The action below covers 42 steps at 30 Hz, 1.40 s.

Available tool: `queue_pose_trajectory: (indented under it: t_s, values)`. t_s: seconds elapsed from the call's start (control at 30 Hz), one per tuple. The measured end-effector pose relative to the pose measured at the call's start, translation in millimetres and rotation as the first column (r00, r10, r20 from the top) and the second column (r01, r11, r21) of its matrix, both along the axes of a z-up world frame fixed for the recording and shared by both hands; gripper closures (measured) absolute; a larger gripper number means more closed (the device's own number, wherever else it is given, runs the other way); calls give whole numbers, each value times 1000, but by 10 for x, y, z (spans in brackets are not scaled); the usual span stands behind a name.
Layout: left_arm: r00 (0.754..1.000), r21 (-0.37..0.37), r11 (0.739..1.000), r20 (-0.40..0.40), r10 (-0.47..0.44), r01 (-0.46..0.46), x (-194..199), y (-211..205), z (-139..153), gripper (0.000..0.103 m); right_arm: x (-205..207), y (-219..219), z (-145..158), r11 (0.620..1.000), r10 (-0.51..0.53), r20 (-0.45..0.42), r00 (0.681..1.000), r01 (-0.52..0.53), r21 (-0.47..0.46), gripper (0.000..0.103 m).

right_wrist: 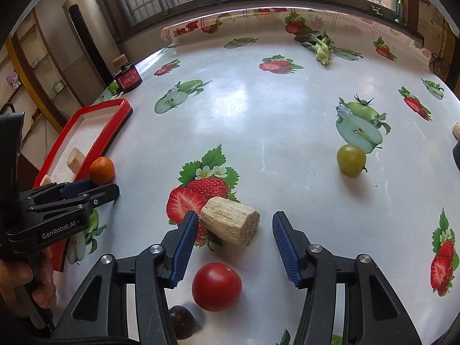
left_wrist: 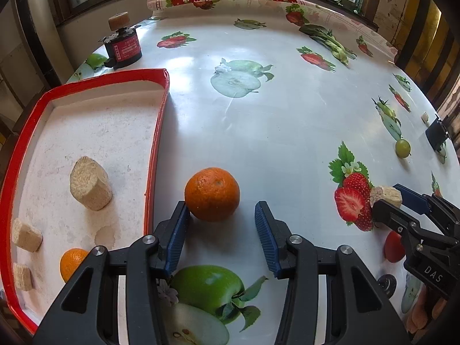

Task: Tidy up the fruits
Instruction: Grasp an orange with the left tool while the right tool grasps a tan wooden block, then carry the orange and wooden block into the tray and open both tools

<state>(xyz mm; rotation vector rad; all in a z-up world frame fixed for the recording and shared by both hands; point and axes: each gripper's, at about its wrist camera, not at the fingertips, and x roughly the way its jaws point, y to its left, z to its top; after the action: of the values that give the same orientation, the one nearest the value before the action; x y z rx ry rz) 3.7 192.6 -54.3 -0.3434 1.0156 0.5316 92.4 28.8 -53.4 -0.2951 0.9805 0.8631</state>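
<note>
Surface [left_wrist: 287,132]: it carried everything under a fruit-printed cloth, with the red tray [left_wrist: 156,132] at its left side.
Red tray: it already held a second orange [left_wrist: 72,261] and three pale cylinder chunks; its right rim ran just beside the loose orange.
Left tongs [left_wrist: 221,224]: they were released, jaws spread wide, low over the surface right beside the tray.
Orange [left_wrist: 212,194]: it sat straight ahead of the left tongs, between the tips, touching or nearly touching the left pad and apart from the right. Being round, it had no long axis to line up with.
Right tongs [right_wrist: 235,238]: also released, jaws wide.
Cylinder chunk [right_wrist: 230,220]: it lay on its side between the right tips, long axis running across the gap, flat cut end toward the right pad.
Tomato [right_wrist: 216,286]: it lay nearer the right wrist, behind the chunk.
Green fruit [right_wrist: 351,160]: well apart, ahead and right.
Nearer hand: the left, for the orange; a short carry left over the rim looked likely.
</note>
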Motion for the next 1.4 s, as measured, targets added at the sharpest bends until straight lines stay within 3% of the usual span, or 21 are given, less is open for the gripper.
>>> queue_pose_trajectory:
  t_s: [0.07,0.1,0.17,0.47,0.87,1.4]
  values:
    - [1000,-15,1000,7,7,-7,44,58,5,57,7,5,-2,1000,2,0,1000,-2,3,52]
    - [1000,-21,1000,10,9,-9,65,85,7,60,12,1,4,1000,2,-5,1000,-2,11,59]
    - [1000,-10,1000,9,13,-12,97,127,7,69,19,-9,6,1000,2,-5,1000,-2,16,58]
    - [999,-30,999,50,-11,12,-54,24,60,70,-115,-43,154,998,38,8,999,-38,57,59]
    - [990,8,1000,135,-28,27,-469,-192,421,70,-347,12,386,991,70,34,997,-74,109,59]
    - [979,15,1000,203,9,-12,-932,-112,624,70,-725,256,602,983,129,85,988,-139,122,59]
